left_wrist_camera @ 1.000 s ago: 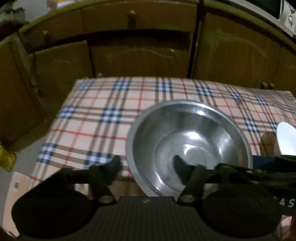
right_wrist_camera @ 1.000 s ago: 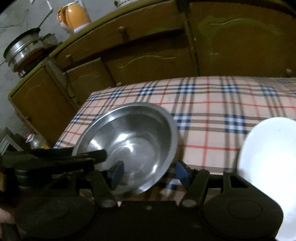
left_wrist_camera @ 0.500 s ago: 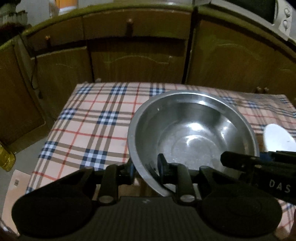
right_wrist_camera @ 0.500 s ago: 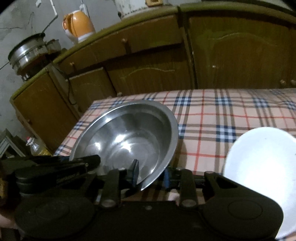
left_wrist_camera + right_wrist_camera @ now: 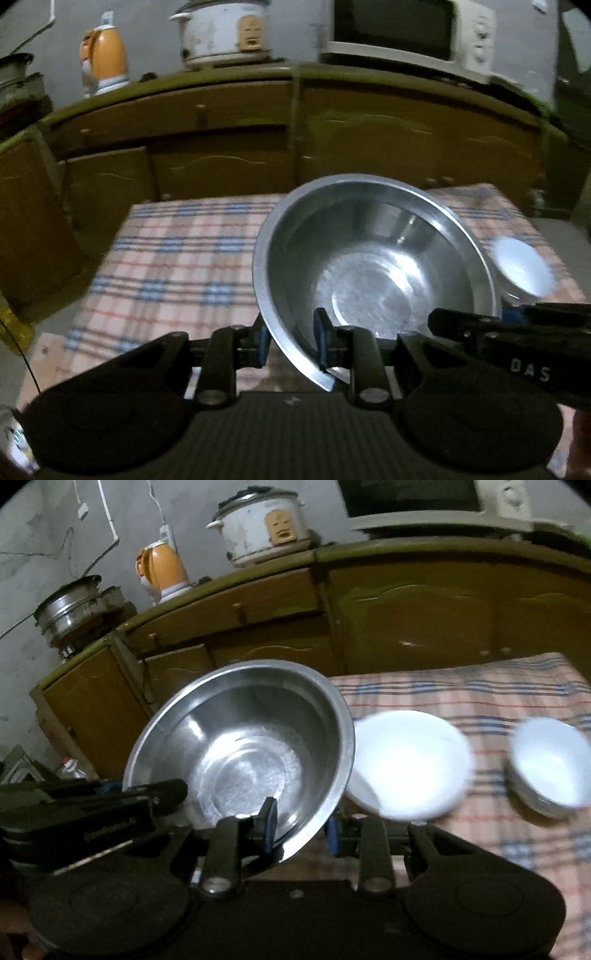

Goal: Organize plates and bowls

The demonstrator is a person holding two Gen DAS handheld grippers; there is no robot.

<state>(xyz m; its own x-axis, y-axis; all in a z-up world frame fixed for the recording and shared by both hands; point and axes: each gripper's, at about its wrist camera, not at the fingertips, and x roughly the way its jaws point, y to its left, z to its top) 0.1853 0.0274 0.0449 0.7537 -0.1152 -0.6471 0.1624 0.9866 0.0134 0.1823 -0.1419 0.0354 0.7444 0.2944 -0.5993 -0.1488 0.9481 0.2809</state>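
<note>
Steel bowl (image 5: 373, 273) held clear above the plaid table (image 5: 177, 258), near rim clamped by both tongs. Left tongs (image 5: 290, 341) grip its left side, right tongs (image 5: 301, 829) its right. White plate (image 5: 410, 764) just beside it.

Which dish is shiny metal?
The big bowl, gripped by both tongs. The plate and the small bowl on the table are white.

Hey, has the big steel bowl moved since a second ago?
Yes. The steel bowl, clamped at its near rim by both grippers, has come up off the checked tablecloth and its far rim now overlaps the cabinet fronts behind.
</note>
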